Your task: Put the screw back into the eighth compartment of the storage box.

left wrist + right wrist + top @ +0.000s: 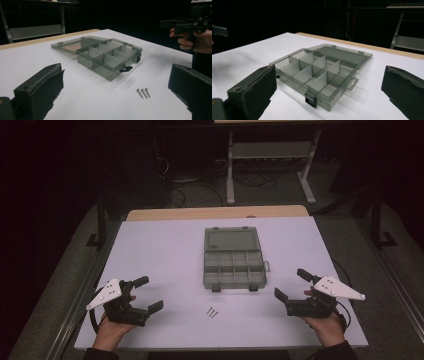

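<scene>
A smoky clear plastic organiser box (233, 264) lies open mid-table, lid flat behind it, its several compartments empty (110, 56) (317, 72). Three small screws (212, 312) lie side by side in front of it (143, 92). My left gripper (147, 294) is held at the near left, jaws wide open and empty, aimed at the box. My right gripper (292, 284) is held at the near right, jaws also wide apart with nothing between them; it appears far off in the left gripper view (185, 25).
The white table top (165, 250) has a wooden strip (215, 213) along its far edge. Beyond it on the dark floor stand a metal frame (270, 155) and loose cables. Black latches (310, 101) stick out from the box front.
</scene>
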Tool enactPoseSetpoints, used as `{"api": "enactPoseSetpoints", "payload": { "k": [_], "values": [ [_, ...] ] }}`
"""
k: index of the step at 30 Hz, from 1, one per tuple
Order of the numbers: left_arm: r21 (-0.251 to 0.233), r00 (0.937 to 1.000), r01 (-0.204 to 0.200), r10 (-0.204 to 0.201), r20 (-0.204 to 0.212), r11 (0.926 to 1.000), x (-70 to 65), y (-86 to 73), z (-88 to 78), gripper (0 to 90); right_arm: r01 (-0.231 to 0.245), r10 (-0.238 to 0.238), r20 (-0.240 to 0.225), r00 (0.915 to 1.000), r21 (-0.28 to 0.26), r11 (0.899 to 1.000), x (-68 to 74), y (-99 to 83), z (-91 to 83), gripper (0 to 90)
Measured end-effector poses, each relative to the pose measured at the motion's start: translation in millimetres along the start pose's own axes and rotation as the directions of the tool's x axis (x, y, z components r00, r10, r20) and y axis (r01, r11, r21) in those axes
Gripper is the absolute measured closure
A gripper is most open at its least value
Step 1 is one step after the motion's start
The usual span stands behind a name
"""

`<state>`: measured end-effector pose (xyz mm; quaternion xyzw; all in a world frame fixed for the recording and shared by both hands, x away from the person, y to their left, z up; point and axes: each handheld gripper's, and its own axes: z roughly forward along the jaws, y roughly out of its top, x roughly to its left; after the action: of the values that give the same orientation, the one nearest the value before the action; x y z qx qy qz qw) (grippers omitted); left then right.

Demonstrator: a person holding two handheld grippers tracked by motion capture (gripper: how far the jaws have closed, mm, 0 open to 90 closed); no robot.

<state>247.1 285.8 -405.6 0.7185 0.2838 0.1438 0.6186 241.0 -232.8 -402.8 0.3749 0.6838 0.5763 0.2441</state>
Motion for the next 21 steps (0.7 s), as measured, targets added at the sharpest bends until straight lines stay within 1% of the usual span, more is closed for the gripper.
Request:
{"api": "enactPoseSetpoints", "payload": {
  "k": [2,3,6,9,10,13,14,15,19,20,21],
  "values": [
    [0.001,1.0,0.0,0.0,0.0,1.0,0.7,0.3,-0.1,0.0,-0.002,0.002,-0.003,1.0,0.0,1.0,-0.9,-0.2,-0.2,0.0],
    [0.0,1.0,0.007,-0.007,0.001,1.0,0.6,0.3,0.9,0.0,-0.002,0.002,-0.003,1.0,0.0,1.0,-0.9,-0.2,-0.2,0.0],
    [0.001,1.0,0.005,-0.005,0.006,1.0,-0.2,1.0,2.8,0.0,-0.004,0.004,-0.003,1.0,0.002,1.0,-1.0,-0.7,-0.5,0.0],
    [0.008,1.0,0.002,-0.002,0.002,1.0,0.2,2.6,3.4,0.0,-0.01,0.01,-0.002,0.9999,-0.005,1.0,-1.1,-0.3,-0.7,0.0],
    [-0.001,1.0,0.007,-0.007,0.005,1.0,0.7,3.8,4.8,0.0,-0.01,0.01,-0.002,1.0,-0.003,1.0,-1.3,-0.5,-0.7,0.0],
    [0.001,0.9999,0.008,-0.008,0.012,1.0,0.5,4.9,6.6,0.0,-0.007,0.007,-0.004,1.0,-0.001,1.0,-1.4,-0.3,-0.4,0.0],
    [0.005,0.9999,0.011,-0.012,0.013,0.9999,0.0,5.8,7.3,0.0,0.0,0.0,0.0,1.0,-0.001,1.0,-0.9,0.4,0.5,0.0],
    [0.01,0.9999,0.001,-0.001,0.017,1.0,0.4,8.2,9.3,0.0,0.0,0.0,0.0,1.0,0.002,1.0,-0.3,0.6,1.0,0.0],
    [0.019,0.9997,-0.008,0.008,0.023,0.9998,0.4,11.9,13.7,0.0,0.006,-0.006,0.003,1.0,0.003,1.0,0.3,0.7,1.6,0.0],
    [0.017,0.9997,-0.005,0.005,0.026,0.9998,0.1,12.8,15.8,0.0,0.01,-0.01,0.003,0.9999,0.0,1.0,0.4,0.8,1.7,0.0],
    [0.019,0.9995,-0.012,0.012,0.028,0.9997,0.4,13.6,17.7,0.0,0.01,-0.01,0.0,0.9999,0.002,1.0,0.4,0.7,1.8,0.0]
  ]
}}
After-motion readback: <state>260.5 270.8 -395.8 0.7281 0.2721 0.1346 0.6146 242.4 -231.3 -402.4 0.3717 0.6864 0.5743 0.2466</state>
